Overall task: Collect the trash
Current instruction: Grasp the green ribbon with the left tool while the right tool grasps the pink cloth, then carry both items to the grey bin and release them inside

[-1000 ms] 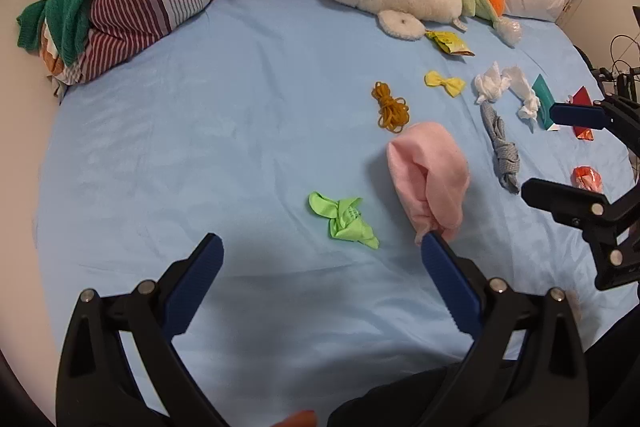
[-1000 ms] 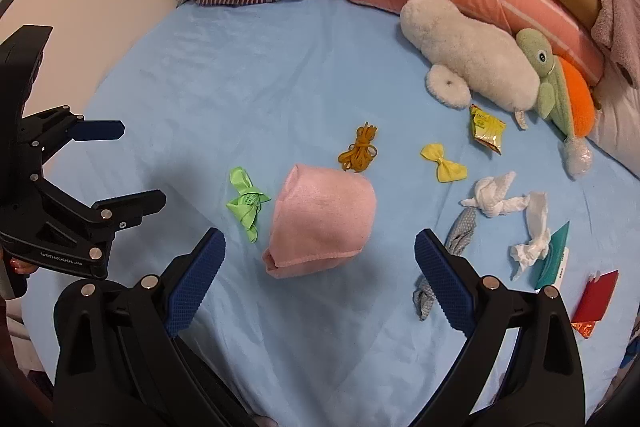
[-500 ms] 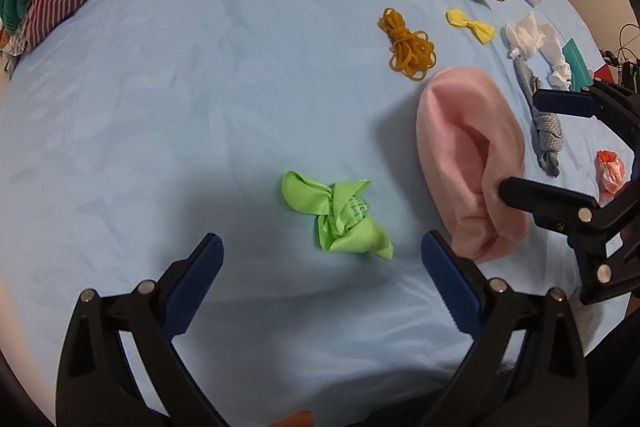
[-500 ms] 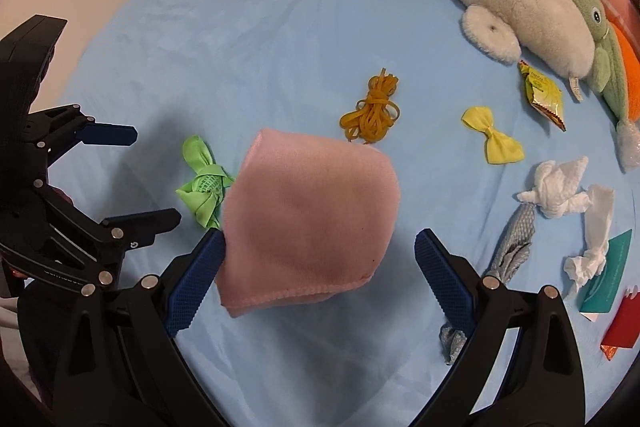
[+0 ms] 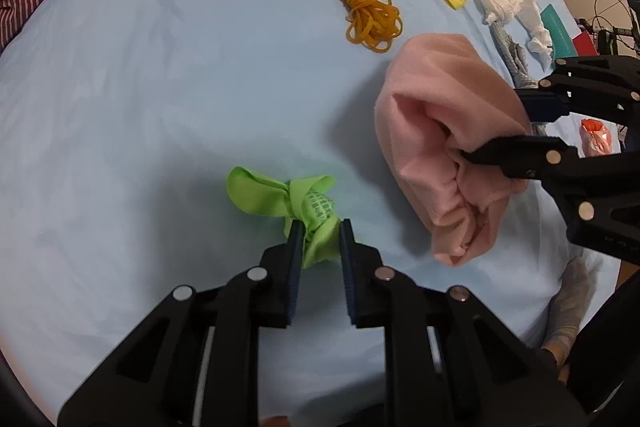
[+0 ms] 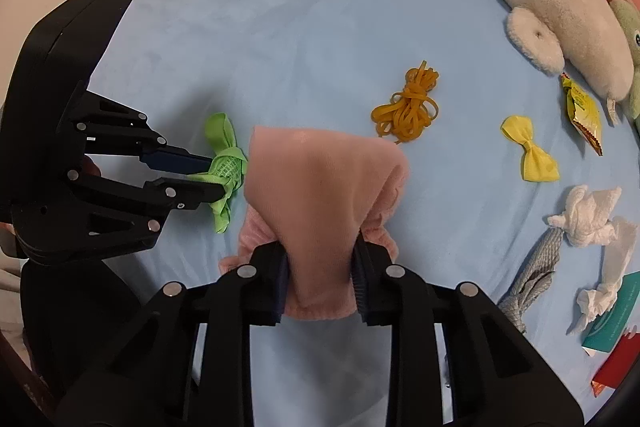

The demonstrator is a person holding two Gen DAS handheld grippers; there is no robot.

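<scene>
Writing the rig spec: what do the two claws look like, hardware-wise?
Both match: the left claw and right claw are matte black plastic linkage frames with round silver pin heads and dark blue ribbed pads. No cables, markings or sleeves show.

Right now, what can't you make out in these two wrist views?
- Inside of the pink fabric pouch: left view, folds hide it.
- Print on the green knotted wrapper: too small in both.
- Yellow snack packet text: right view, too small.
- Red packet: right view, cut by edge.
</scene>
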